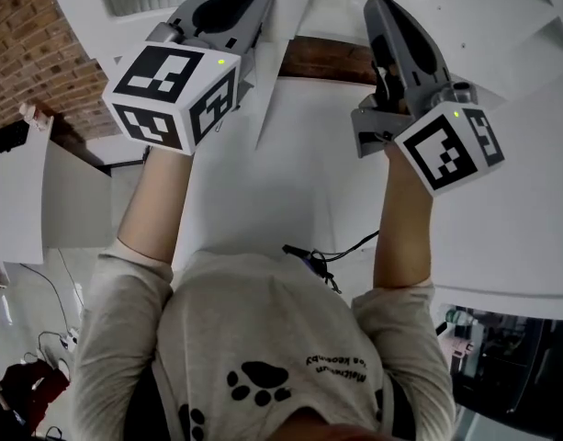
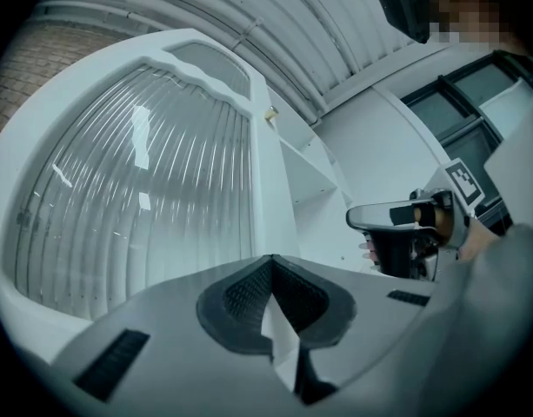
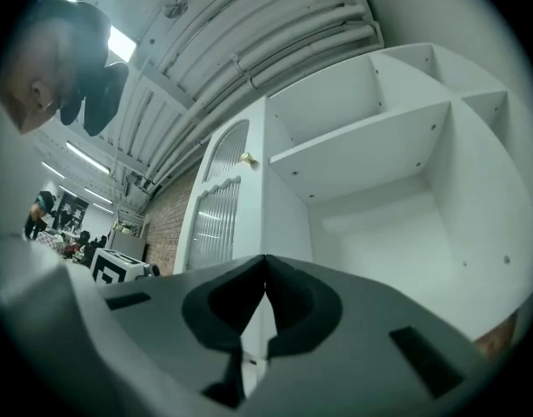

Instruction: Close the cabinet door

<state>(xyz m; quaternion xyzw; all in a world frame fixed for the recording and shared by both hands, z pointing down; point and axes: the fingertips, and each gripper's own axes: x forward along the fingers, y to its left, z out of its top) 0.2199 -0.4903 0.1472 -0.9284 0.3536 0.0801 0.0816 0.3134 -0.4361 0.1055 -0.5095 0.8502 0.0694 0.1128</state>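
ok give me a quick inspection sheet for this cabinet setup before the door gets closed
surface: white cabinet shelves, nothing seen on them
job's things: cabinet door with a ribbed glass panel, standing open; small knob near its edge
clutter: nothing seen
grippers: left gripper shut, nothing between its jaws; right gripper shut, nothing between its jaws
cables: black cable by the person's chest; thin cables on the floor at the left
surroundings: brick wall; ceiling ducts
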